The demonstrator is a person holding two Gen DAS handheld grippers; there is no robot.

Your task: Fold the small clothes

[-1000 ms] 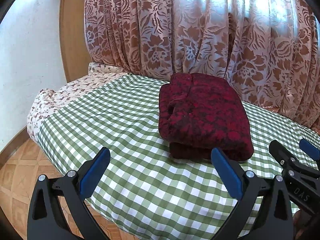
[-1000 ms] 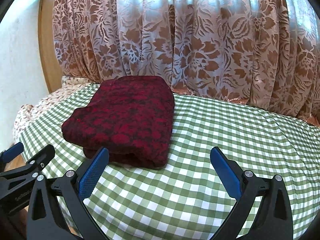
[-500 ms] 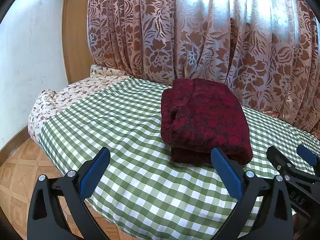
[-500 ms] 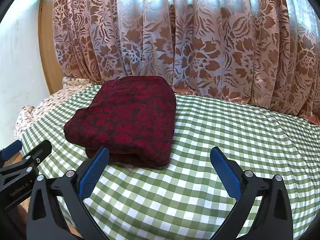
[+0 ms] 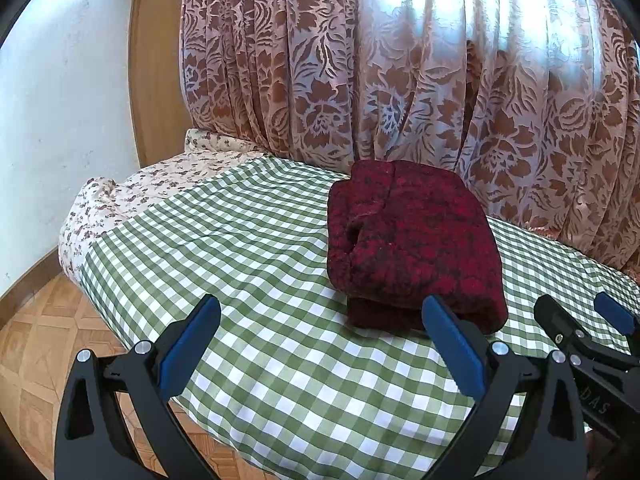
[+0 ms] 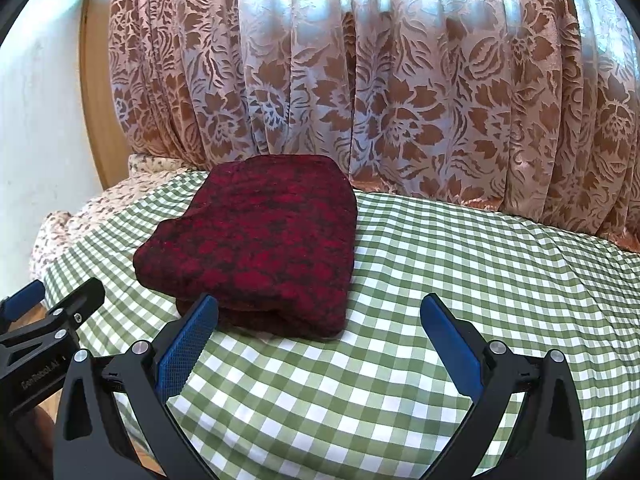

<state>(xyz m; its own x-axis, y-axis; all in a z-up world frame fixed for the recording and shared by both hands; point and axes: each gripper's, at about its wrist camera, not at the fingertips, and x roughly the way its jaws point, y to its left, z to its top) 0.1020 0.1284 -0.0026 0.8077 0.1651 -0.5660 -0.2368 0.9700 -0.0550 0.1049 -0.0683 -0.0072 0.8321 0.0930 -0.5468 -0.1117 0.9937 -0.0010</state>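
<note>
Garment (image 5: 412,248) lies folded near the bed's (image 5: 240,264) far edge; we have drawn both tools back, left tool (image 5: 320,344) and right tool (image 6: 316,344) spread, empty: fold looks done.

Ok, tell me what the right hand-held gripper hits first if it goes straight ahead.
Probably the green checked bedcover: the right hand-held gripper stands open above it, and the folded dark red garment lies left of its centre line. Beyond hangs the floral curtain. Depth is unclear.
</note>
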